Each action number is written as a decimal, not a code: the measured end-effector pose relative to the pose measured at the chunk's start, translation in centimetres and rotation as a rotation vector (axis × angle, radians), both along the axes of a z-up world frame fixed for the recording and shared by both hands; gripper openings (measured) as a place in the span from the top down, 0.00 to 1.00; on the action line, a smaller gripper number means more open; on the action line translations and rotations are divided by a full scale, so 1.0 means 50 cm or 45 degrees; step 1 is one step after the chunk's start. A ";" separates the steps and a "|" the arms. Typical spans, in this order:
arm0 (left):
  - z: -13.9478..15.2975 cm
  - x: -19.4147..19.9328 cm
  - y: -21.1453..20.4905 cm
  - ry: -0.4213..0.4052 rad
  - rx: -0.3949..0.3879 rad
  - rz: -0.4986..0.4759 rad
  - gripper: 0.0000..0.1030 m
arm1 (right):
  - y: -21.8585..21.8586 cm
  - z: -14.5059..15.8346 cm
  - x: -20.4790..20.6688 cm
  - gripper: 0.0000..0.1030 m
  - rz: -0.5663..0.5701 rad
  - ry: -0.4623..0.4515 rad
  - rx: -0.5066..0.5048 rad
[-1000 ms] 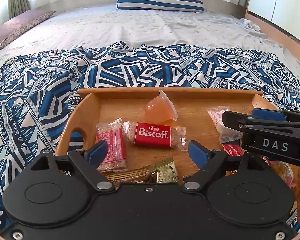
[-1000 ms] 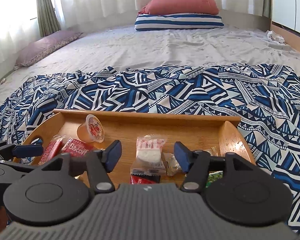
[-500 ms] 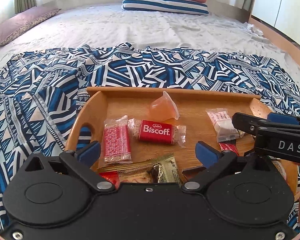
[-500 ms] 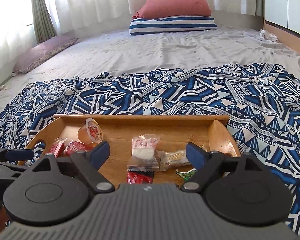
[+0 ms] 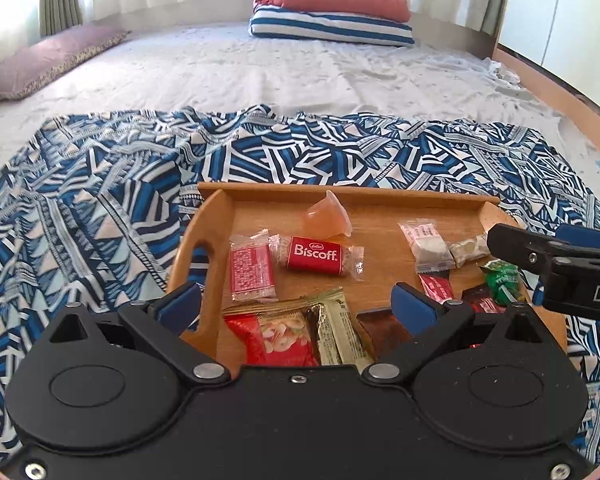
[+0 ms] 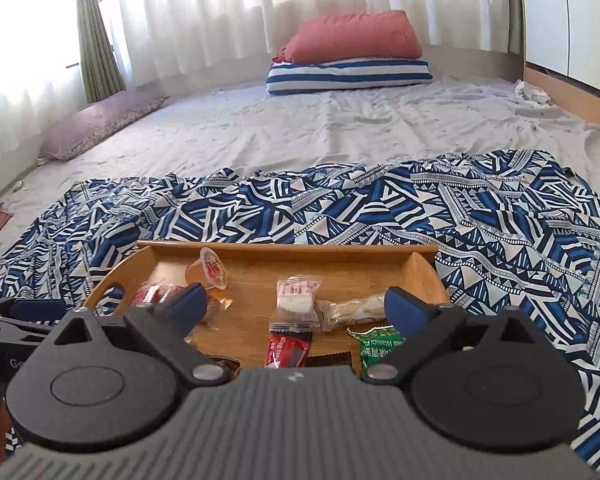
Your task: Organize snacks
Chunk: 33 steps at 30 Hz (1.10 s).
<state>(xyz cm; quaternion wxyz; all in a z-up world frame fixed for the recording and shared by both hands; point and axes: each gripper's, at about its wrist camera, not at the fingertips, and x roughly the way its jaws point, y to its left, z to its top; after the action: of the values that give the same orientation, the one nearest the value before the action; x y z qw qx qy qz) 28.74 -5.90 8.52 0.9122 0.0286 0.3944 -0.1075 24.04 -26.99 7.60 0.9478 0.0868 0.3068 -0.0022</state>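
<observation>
Snacks (image 5: 315,255) lay scattered in the wooden tray (image 5: 204,224) on the patterned blanket (image 5: 100,208). Left gripper (image 5: 296,300) hung spread and empty above them; right gripper (image 6: 296,302), jaws just opened, gripped nothing. Risk, I judged: the crowded wrappers overlap, so a pinch might snag two

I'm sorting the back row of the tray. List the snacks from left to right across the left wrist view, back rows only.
Pink-red wafer packet → Biscoff biscuit → jelly cup → white candy packet → nougat bar → green wasabi pea packet.
</observation>
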 end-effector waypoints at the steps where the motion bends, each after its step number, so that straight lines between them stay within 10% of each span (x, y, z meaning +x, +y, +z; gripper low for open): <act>1: 0.005 -0.009 0.001 -0.008 0.002 -0.003 0.02 | 0.001 0.005 -0.007 0.02 0.000 -0.004 0.003; 33: 0.185 -0.360 0.041 -0.106 -0.039 -0.084 0.02 | 0.029 0.170 -0.320 0.00 0.049 -0.142 -0.071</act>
<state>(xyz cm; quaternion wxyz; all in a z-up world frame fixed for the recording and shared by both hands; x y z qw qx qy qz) 10.73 -3.85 17.75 0.9241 0.0320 0.3532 -0.1424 8.04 -25.55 16.09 0.9653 0.0543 0.2551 0.0121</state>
